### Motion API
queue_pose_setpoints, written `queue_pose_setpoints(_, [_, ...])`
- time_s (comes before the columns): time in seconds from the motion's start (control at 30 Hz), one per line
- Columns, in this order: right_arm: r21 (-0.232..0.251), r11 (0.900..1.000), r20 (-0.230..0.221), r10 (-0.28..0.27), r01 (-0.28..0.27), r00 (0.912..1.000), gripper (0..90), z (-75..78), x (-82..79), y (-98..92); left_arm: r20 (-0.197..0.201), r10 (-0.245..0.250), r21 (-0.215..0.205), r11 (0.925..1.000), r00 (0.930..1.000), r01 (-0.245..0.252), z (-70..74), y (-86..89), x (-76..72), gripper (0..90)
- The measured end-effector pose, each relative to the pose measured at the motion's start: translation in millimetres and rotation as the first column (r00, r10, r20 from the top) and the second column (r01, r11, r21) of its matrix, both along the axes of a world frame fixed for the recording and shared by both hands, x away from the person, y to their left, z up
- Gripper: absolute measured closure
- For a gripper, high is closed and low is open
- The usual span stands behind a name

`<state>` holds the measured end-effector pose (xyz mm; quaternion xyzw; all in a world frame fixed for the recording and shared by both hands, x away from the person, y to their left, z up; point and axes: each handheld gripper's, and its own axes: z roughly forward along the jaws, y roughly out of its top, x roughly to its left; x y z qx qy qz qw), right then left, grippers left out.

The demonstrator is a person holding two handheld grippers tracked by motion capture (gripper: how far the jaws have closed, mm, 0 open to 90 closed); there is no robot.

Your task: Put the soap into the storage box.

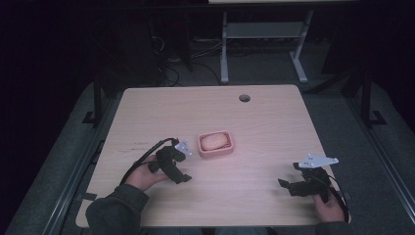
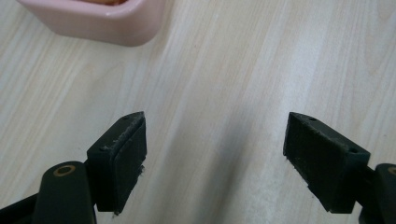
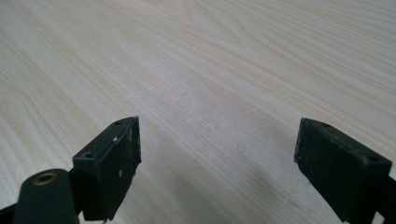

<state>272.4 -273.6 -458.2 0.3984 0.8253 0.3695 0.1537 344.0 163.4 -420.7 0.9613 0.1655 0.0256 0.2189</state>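
A small pink dish (image 1: 215, 144) sits near the middle of the wooden table (image 1: 254, 117), with a pale rounded piece of food (image 1: 214, 142) inside. My left gripper (image 1: 182, 177) rests low on the table just left of and nearer than the dish, held in a hand. Its jaws stand wide apart over bare wood (image 2: 215, 140), and the pink dish (image 2: 100, 21) shows at the top left of the left gripper view. My right gripper (image 1: 288, 187) is at the table's near right, also open, with only wood grain between its pads (image 3: 217, 154).
A round cable hole (image 1: 244, 98) lies near the table's far edge. Beyond the table stand the white legs of another desk (image 1: 224, 49) and cables on the dark floor. Sleeved forearms (image 1: 115, 208) come in from the near edge.
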Motion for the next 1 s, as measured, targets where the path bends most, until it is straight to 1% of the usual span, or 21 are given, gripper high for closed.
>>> queue_pose_setpoints(0.03, [0.0, 1.0, 0.0, 0.0, 0.0, 1.0, 14.1, 0.0, 0.0, 0.0, -0.003, 0.009, -0.009, 0.9999, 1.0, -0.009, -0.7, 0.9, -1.4, 21.3])
queue_pose_setpoints(0.17, [0.0, 1.0, -0.001, 0.001, -0.001, 1.0, 14.1, 0.0, 0.0, 0.2, 0.001, 0.008, -0.002, 1.0, 1.0, -0.008, -0.2, 5.6, -5.0, 21.2])
queue_pose_setpoints(0.2, [-0.001, 1.0, -0.002, 0.002, -0.002, 1.0, 14.1, -0.1, 0.0, 0.3, 0.0, 0.015, -0.009, 0.9998, 0.9999, -0.015, 0.0, 7.5, -7.6, 21.2])
queue_pose_setpoints(0.33, [-0.001, 1.0, -0.002, 0.001, -0.001, 1.0, 14.1, -0.2, -0.1, 0.3, 0.003, 0.018, -0.009, 0.9998, 0.9998, -0.018, 0.0, 11.9, -11.2, 21.2])
queue_pose_setpoints(0.7, [-0.007, 1.0, -0.007, 0.001, -0.001, 1.0, 14.1, -0.9, 0.0, 1.3, -0.005, 0.033, -0.012, 0.9994, 0.9994, -0.034, -4.7, 24.9, -20.4, 21.2])
queue_pose_setpoints(0.77, [-0.008, 1.0, -0.007, 0.001, -0.001, 1.0, 14.1, -0.9, 0.0, 1.3, 0.0, 0.031, -0.011, 0.9995, 0.9995, -0.031, -5.5, 27.0, -22.2, 21.2])
queue_pose_setpoints(0.93, [-0.008, 1.0, -0.007, 0.001, -0.001, 1.0, 14.1, -1.2, -0.1, 1.3, -0.001, 0.041, -0.021, 0.999, 0.9992, -0.041, -7.5, 32.7, -27.6, 21.3])
queue_pose_setpoints(1.0, [-0.008, 1.0, -0.008, 0.0, 0.0, 1.0, 14.1, -1.3, 0.0, 1.5, 0.0, 0.038, -0.018, 0.9991, 0.9993, -0.038, -7.9, 35.4, -29.2, 21.3])
